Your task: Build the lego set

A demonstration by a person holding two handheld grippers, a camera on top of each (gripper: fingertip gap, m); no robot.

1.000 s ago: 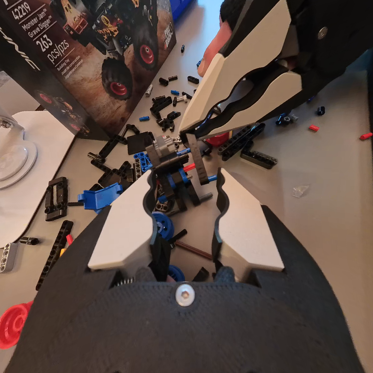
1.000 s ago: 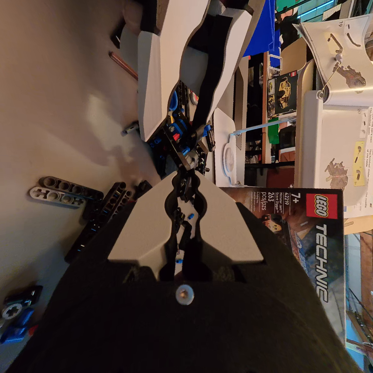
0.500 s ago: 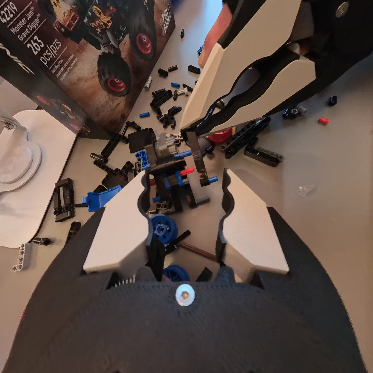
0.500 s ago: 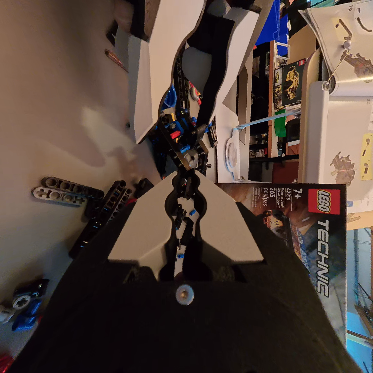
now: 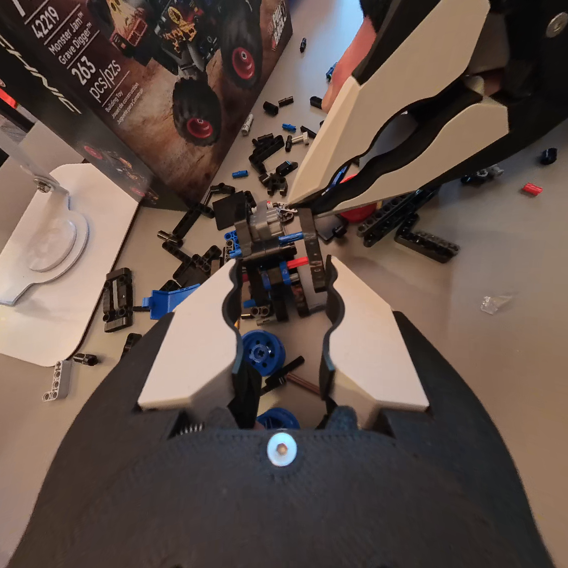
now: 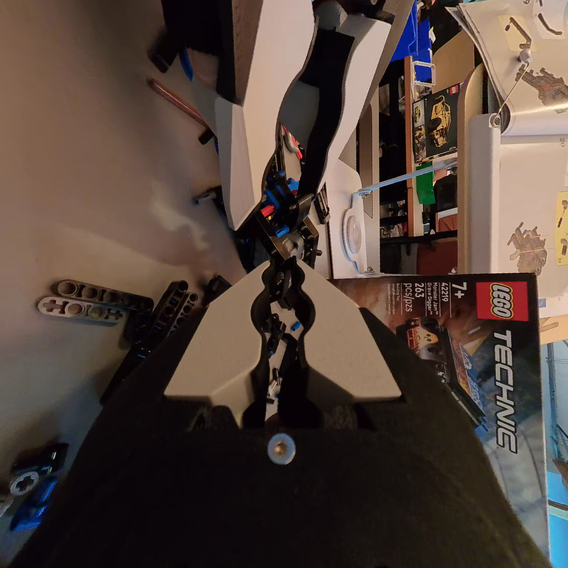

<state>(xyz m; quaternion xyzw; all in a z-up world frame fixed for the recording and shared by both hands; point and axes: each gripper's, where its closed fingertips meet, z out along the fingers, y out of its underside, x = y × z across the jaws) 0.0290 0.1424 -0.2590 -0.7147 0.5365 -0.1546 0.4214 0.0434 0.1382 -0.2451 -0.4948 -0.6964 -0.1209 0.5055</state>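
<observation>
Cluttered table (image 5: 461,338): left gripper (image 5: 281,270) straddles the chassis (image 5: 273,261) half-open; right gripper (image 6: 282,270), closed, pinches its top; twisting could pop pins

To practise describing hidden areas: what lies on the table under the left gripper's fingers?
Under the left gripper lie a blue wheel hub, a black pin and a brown rod. A second blue hub is mostly covered.
</observation>
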